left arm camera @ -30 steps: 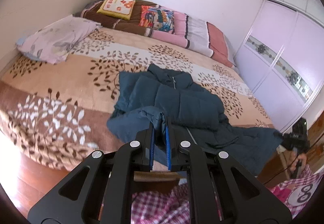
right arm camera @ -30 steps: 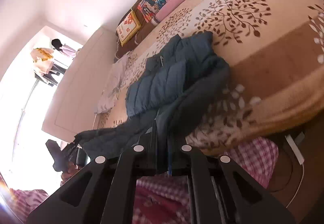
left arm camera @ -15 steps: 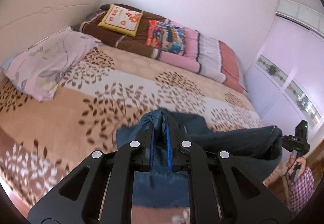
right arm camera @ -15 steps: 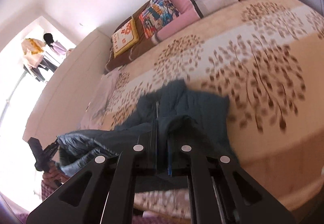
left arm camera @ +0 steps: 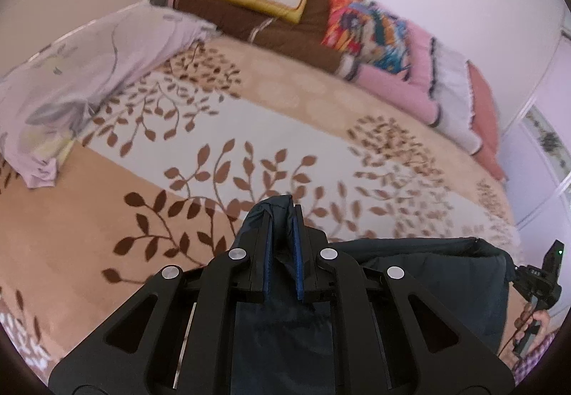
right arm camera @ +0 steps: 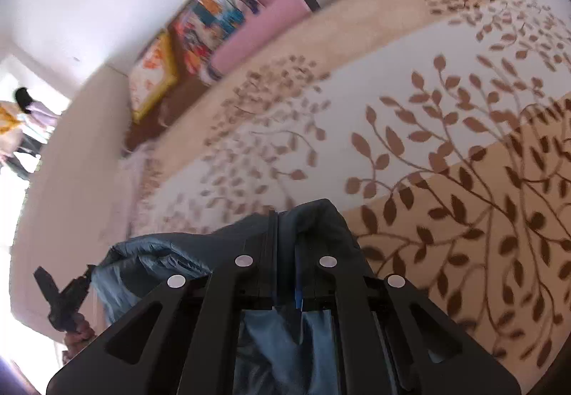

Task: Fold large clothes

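Both hand-held grippers tilted down over the bed (left arm camera: 89, 227), the left hand-held gripper (left arm camera: 282, 216) and the right hand-held gripper (right arm camera: 285, 220) each clamped on a fold of the dark blue jacket (left arm camera: 421, 273). Compared with a second earlier, the jacket no longer lay spread mid-bed. It hung stretched between them along the frame's bottom edge.

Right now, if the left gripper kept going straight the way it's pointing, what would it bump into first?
Probably the leaf-patterned bedspread. The left gripper, clamped on the dark blue jacket, points down at bare cover ahead; the lilac pillow lies off to the side.
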`<state>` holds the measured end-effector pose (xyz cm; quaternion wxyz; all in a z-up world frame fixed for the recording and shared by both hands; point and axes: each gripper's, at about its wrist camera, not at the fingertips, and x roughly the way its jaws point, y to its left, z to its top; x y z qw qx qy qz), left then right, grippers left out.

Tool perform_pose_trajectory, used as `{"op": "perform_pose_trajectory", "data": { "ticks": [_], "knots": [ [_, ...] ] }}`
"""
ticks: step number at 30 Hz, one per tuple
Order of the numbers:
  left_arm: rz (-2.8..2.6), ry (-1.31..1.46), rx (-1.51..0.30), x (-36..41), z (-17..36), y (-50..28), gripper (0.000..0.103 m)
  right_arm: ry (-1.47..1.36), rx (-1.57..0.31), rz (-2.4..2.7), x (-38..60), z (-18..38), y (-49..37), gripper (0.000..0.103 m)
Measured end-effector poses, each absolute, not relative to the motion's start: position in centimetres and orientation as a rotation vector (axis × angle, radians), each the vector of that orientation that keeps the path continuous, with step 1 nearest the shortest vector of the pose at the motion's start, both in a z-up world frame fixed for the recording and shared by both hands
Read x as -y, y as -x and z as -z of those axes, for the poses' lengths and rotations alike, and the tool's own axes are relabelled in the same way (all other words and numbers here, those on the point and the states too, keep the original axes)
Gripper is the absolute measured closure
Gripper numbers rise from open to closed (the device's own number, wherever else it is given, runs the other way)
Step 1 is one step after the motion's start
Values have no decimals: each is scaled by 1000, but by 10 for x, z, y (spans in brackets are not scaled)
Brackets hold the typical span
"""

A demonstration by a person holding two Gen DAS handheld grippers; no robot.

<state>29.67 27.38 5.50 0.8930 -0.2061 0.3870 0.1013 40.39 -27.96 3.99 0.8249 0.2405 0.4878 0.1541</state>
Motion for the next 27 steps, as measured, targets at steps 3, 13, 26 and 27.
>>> {"op": "perform_pose_trajectory", "data": {
  "ticks": [3, 13, 26, 27],
  "knots": [
    [-231, 422, -835, -276, -31, -313, 92, -487, -1086, -295, 272, -5, -424, 95],
    [-295, 447, -831, -285, -11, -315, 51, -543, -1188, -320, 275, 25, -431, 84],
    [-156, 448, -786, -260, -60, -234, 45, -485, -1096, -330, 282, -30, -394, 49],
    [-147, 443, -790, -257, -60, -227, 45, -453, -1065, -314, 281, -37, -390, 35]
  ]
}}
